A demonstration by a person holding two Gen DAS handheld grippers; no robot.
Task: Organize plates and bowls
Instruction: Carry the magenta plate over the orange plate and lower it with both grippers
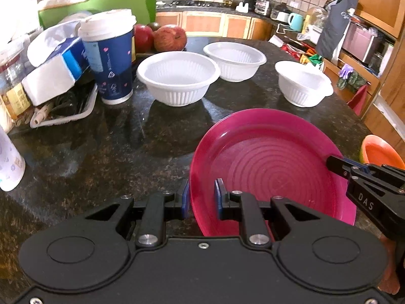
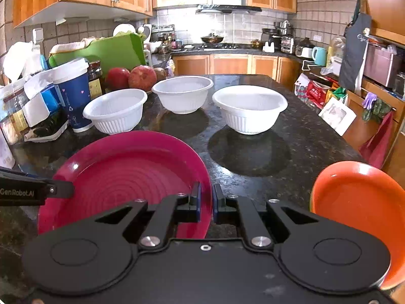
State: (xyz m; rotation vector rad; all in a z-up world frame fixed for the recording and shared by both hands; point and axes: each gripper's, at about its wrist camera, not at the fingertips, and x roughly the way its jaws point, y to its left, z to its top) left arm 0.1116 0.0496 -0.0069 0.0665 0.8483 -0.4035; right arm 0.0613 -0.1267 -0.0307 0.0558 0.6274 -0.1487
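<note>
A magenta plate (image 1: 268, 162) is held a little above the dark counter by both grippers; it also shows in the right wrist view (image 2: 126, 174). My left gripper (image 1: 201, 197) is shut on its left rim. My right gripper (image 2: 207, 204) is shut on its right rim and shows at the right of the left wrist view (image 1: 336, 164). Three white ribbed bowls (image 2: 116, 111) (image 2: 183, 93) (image 2: 250, 107) stand in a row behind the plate. An orange plate (image 2: 359, 212) lies at the right, near the counter's edge.
A blue paper cup with a white lid (image 1: 108, 55), tissue packs (image 1: 55, 73), a tray of clutter (image 1: 63, 111) and red apples (image 1: 169, 38) crowd the counter's left side. A white cup (image 1: 8, 162) stands at the near left. The counter's edge runs along the right (image 2: 336, 139).
</note>
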